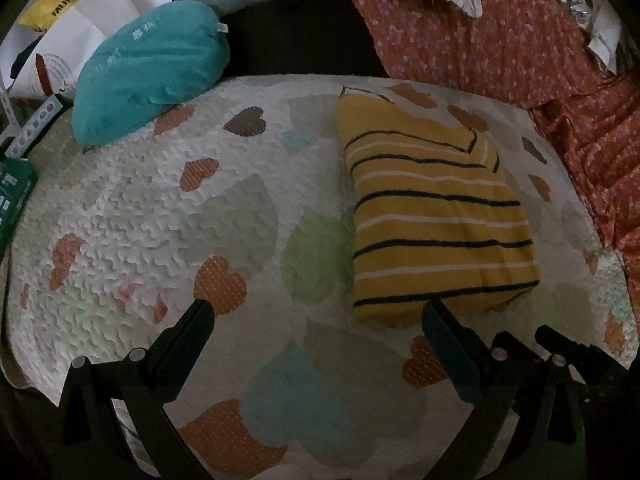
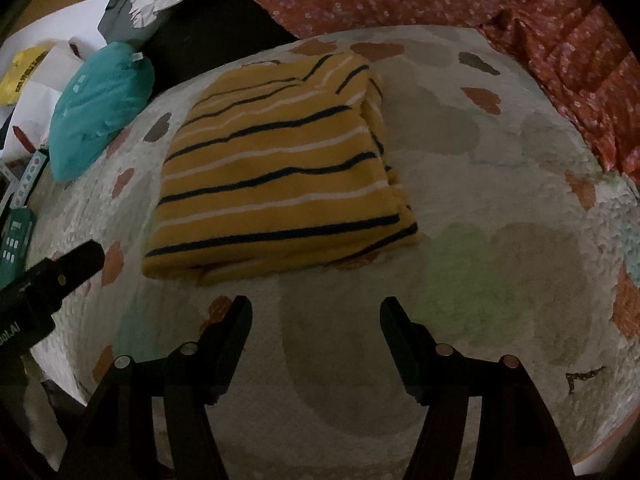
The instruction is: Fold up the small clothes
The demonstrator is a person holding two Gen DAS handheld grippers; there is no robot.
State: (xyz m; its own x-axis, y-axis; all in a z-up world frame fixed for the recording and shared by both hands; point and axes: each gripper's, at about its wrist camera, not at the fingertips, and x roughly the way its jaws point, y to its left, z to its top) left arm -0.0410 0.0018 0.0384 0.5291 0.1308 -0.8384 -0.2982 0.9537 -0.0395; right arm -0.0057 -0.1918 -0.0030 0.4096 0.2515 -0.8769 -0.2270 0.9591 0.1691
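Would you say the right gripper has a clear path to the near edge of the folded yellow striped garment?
Probably yes: the right gripper is open just short of the yellow striped garment, with only bare quilt between them.

Gripper body lettering: at the left edge of the right wrist view, the left gripper [image 2: 44, 280] carries pale letters – only the end, "ot.AI" or so, can be made out; the start is cut off.
Yellow bag print: the yellow bag [image 1: 60, 0] at the far left bears a line of black capitals – upside down and too blurred to read.
Teal cushion marks: pale marks on the teal cushion [image 1: 152, 72], not legible.
Green box: small white marks on the green box [image 2: 16, 240], unreadable.
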